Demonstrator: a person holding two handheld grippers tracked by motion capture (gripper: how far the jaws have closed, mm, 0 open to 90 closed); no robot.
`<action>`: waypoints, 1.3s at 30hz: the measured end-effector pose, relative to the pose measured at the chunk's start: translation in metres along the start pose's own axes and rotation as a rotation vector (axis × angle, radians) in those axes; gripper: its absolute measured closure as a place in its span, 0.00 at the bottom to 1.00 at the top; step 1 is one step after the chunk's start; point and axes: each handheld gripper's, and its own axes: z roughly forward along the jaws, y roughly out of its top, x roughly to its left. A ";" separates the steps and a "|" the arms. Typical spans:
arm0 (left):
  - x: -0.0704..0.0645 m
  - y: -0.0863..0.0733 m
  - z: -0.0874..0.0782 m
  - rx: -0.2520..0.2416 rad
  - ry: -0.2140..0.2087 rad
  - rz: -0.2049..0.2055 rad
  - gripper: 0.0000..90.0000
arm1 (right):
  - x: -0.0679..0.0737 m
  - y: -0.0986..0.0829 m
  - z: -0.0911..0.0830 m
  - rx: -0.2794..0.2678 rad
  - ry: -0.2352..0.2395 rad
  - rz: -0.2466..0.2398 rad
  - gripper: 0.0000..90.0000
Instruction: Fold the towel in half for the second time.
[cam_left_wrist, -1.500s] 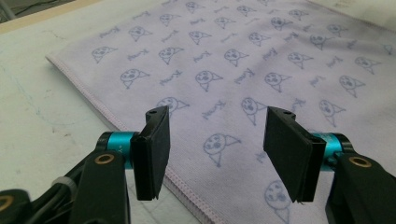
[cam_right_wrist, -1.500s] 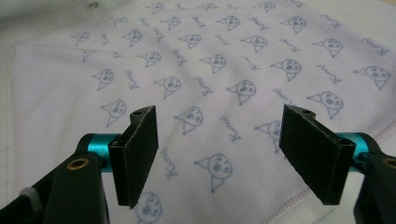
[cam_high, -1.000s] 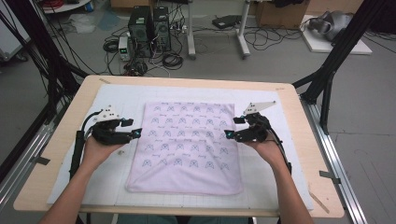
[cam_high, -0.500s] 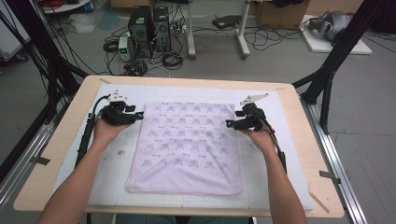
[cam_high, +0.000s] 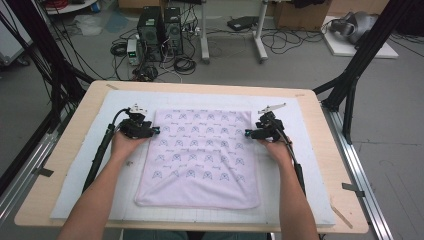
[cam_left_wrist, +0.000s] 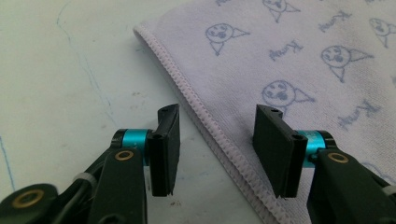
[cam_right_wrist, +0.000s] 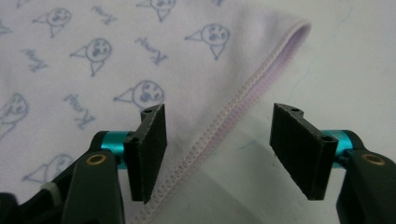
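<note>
Left tool (cam_left_wrist: 212, 149) open, jaws straddling the stitched left hem of the pale lilac printed terry towel (cam_high: 200, 155). Right tool (cam_right_wrist: 217, 154) open, astride the right hem near the far corner. Towel lies flat on the white gridded mat (cam_high: 300, 150) covering the wooden counter (cam_high: 65, 150).

Black jaws, probably teal collars
</note>
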 end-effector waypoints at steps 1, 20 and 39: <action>0.000 0.000 0.000 0.001 0.000 -0.013 0.60 | 0.000 -0.001 0.001 -0.012 -0.004 0.000 0.43; 0.003 -0.001 0.000 -0.008 -0.106 -0.051 0.93 | 0.002 -0.009 0.000 -0.069 0.117 0.062 0.94; -0.015 -0.006 -0.069 -0.168 -0.192 0.057 0.94 | 0.023 -0.006 -0.061 -0.160 0.245 0.009 0.94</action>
